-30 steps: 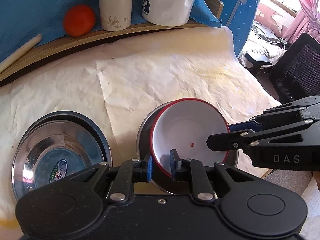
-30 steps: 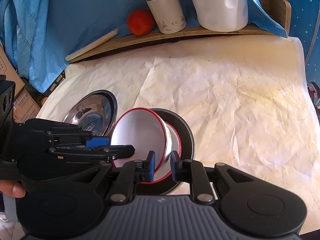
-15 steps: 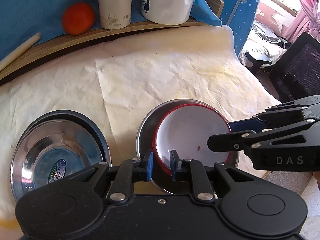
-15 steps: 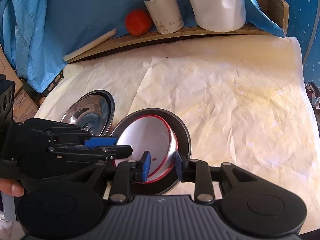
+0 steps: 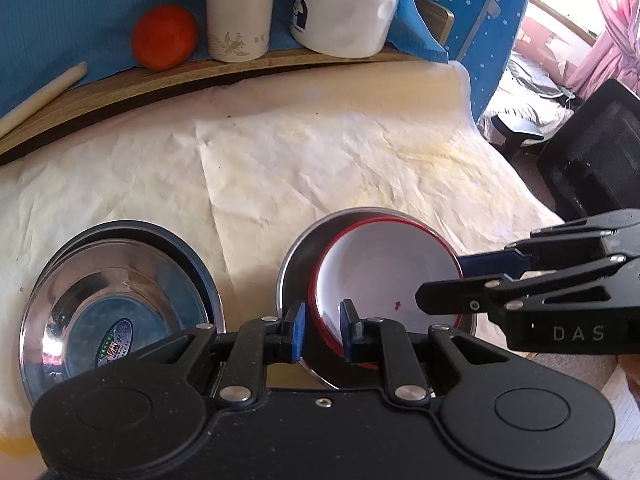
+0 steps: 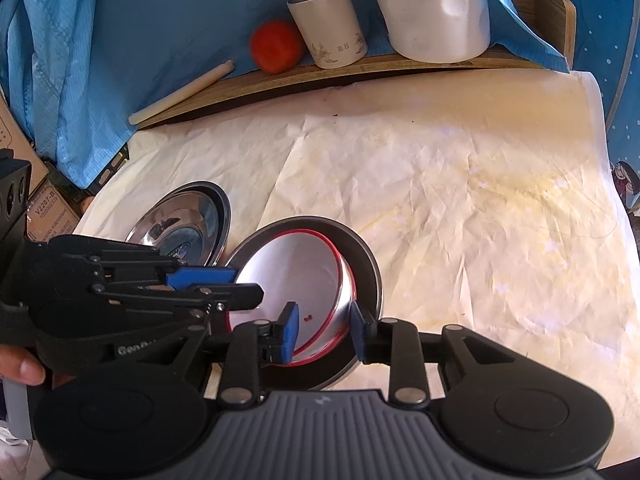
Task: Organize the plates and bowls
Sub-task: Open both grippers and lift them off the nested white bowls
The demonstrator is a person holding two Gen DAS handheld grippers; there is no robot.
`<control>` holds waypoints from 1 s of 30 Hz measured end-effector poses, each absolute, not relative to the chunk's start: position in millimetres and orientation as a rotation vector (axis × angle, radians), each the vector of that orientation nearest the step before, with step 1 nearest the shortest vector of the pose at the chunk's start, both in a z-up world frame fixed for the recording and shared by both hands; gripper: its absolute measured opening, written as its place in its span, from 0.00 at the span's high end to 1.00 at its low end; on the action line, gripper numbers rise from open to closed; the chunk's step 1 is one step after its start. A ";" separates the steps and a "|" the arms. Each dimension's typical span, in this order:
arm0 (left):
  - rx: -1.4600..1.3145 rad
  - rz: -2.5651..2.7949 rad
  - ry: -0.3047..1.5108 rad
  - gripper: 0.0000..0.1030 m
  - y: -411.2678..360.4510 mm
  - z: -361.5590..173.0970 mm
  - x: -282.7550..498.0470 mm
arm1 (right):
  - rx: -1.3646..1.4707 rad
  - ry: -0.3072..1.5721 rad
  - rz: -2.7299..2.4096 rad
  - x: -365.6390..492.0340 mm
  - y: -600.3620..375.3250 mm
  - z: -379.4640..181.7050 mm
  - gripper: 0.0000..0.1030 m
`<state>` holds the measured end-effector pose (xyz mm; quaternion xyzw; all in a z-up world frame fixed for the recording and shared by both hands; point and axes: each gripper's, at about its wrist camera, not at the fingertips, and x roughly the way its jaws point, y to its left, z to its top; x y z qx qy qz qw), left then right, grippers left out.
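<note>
Jaws on "DAS"-marked right gripper [image 5: 440,284] apart

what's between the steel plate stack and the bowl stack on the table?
Nothing: bare crumpled paper cover separates the steel plates from the grey bowl holding the red-rimmed bowl. Clearest in the left wrist view.

Two wrist fisheyes, close, angled down from the table's [image 5: 304,168] near edge, both sharing the red-rimmed bowl [image 5: 384,272]
</note>
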<state>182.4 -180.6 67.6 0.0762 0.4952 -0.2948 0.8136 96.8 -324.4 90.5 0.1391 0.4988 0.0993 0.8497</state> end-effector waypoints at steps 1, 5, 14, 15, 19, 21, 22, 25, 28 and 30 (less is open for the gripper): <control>0.159 -0.628 1.056 0.82 -179.6 68.0 182.5 | 0.293 1.053 0.209 96.8 -324.4 90.1 0.68; 0.144 -0.628 1.052 0.80 -177.2 70.0 182.5 | 0.302 1.053 0.210 96.5 -325.6 88.7 0.69; 0.110 -0.669 1.008 0.61 -172.2 76.6 179.6 | 0.301 1.023 0.217 90.9 -326.7 94.7 0.59; 0.104 -0.672 1.002 0.59 -171.1 77.8 178.8 | 0.301 1.017 0.218 89.4 -326.9 96.4 0.57; 0.105 -0.630 0.935 0.39 -164.5 83.9 175.6 | 0.289 0.987 0.208 84.0 -328.4 101.6 0.49; 0.095 -0.620 0.918 0.38 -159.4 85.9 175.6 | 0.290 0.966 0.206 80.3 -330.6 103.8 0.46; 0.075 -0.622 0.919 0.37 -156.1 86.7 176.1 | 0.294 0.959 0.207 78.8 -331.8 104.6 0.43; 0.018 -0.616 0.920 0.30 -146.5 88.9 176.9 | 0.308 0.935 0.206 73.5 -336.1 107.6 0.35; -0.004 -0.606 0.900 0.24 -140.3 90.9 174.2 | 0.311 0.912 0.197 67.4 -338.4 111.2 0.26; -0.024 -0.602 0.888 0.18 -136.8 92.6 172.0 | 0.315 0.896 0.195 63.9 -339.4 113.5 0.18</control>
